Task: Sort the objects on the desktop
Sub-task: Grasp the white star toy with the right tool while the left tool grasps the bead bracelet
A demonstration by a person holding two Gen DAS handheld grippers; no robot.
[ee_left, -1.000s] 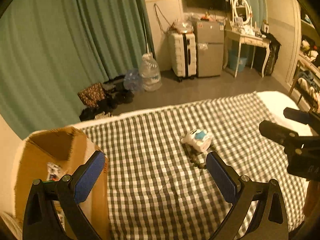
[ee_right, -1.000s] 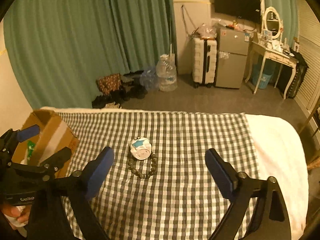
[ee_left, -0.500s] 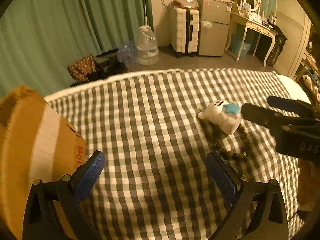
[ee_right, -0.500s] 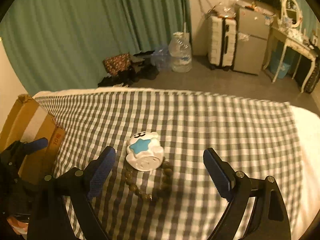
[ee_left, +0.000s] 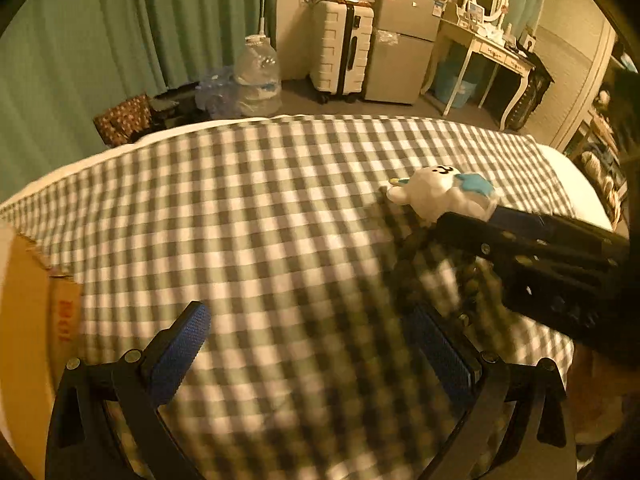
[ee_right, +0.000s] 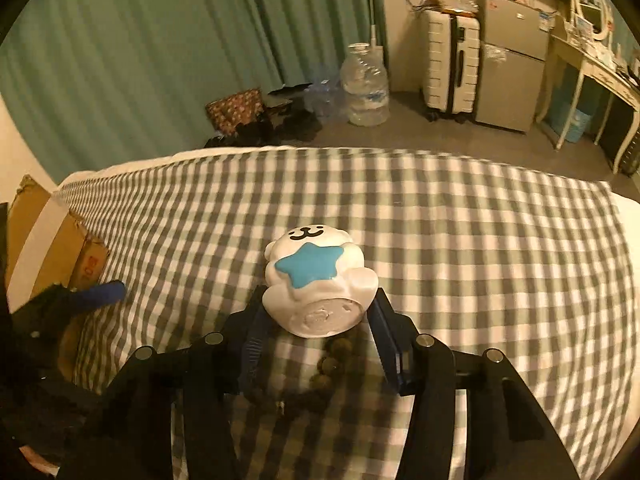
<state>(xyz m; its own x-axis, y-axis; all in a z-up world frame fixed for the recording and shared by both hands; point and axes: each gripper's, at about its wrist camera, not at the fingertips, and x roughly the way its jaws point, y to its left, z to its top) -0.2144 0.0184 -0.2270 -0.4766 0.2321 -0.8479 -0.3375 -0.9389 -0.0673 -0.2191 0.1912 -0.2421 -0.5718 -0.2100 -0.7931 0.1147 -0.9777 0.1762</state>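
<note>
The right gripper grasps the white star-marked toy figure on the grey-checked cloth; the left gripper is released above the cloth, green curtains behind.

Between the right claw pads sits a glossy, smooth plastic toy. Beneath it lies woven checked cloth; left, matt cardboard box.

white suitcase beside small fridge, water jug before green curtain
</note>
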